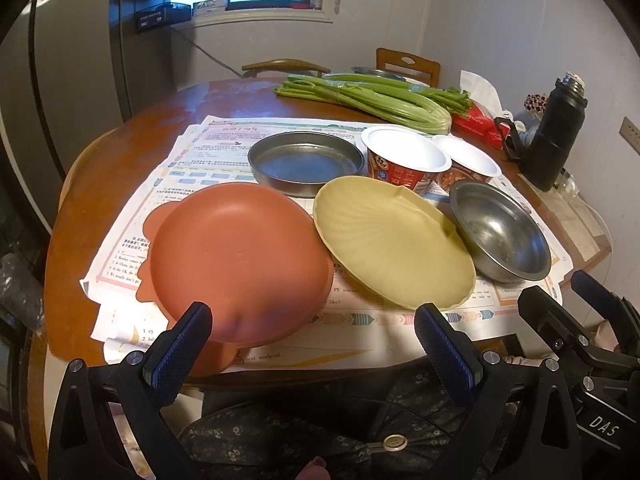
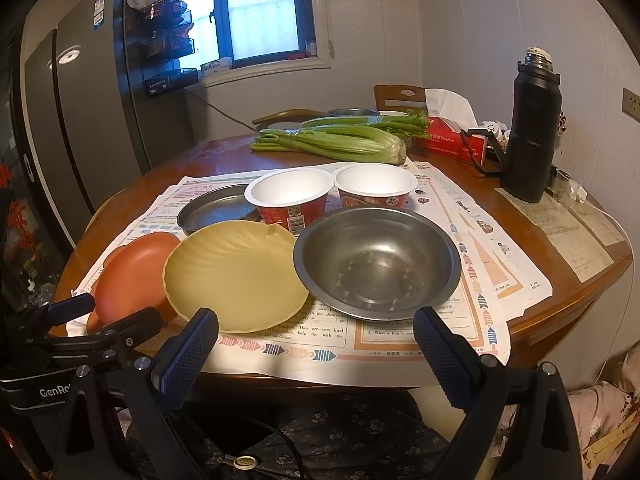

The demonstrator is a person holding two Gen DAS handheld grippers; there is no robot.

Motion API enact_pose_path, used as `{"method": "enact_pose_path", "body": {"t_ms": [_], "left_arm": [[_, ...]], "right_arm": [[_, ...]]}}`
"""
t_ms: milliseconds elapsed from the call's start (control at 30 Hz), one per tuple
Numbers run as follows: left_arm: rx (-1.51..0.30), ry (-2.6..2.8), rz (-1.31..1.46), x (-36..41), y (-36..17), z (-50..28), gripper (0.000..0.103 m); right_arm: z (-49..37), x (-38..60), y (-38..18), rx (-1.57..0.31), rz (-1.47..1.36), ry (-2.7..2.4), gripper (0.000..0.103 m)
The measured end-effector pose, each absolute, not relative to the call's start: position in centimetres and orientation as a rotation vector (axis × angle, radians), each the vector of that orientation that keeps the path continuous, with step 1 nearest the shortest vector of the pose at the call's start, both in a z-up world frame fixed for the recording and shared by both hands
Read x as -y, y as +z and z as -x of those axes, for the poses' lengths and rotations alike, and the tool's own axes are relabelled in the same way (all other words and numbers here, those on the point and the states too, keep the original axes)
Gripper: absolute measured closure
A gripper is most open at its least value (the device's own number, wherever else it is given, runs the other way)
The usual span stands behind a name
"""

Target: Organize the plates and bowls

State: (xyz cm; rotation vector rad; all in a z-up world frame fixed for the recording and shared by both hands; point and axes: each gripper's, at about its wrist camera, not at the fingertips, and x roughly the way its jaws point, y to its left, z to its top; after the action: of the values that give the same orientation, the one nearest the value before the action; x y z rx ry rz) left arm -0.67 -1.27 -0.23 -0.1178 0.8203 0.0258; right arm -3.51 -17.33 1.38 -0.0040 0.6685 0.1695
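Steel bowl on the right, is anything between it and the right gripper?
Nothing visible. The open right gripper sits off the table edge, with only bare newspaper between it and the steel bowl. The yellow plate lies to the bowl's left.

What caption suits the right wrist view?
Open right tool facing a yellow plate and steel bowl.

Round wooden table, glossy brown. Two wooden chairs behind it. Pale walls; dark-framed window, daylight outside. Grey refrigerator at left. Wall socket at right.
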Motion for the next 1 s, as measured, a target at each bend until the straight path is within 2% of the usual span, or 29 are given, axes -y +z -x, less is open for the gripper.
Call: {"method": "enact_pose_path", "body": {"t_ms": [1000], "left_arm": [[-0.828, 0.032, 0.114, 1.01, -0.42, 0.47, 0.002]], "right_arm": [[3.53, 16.96, 0.92, -0.677, 0.003, 0.188, 0.004]]}}
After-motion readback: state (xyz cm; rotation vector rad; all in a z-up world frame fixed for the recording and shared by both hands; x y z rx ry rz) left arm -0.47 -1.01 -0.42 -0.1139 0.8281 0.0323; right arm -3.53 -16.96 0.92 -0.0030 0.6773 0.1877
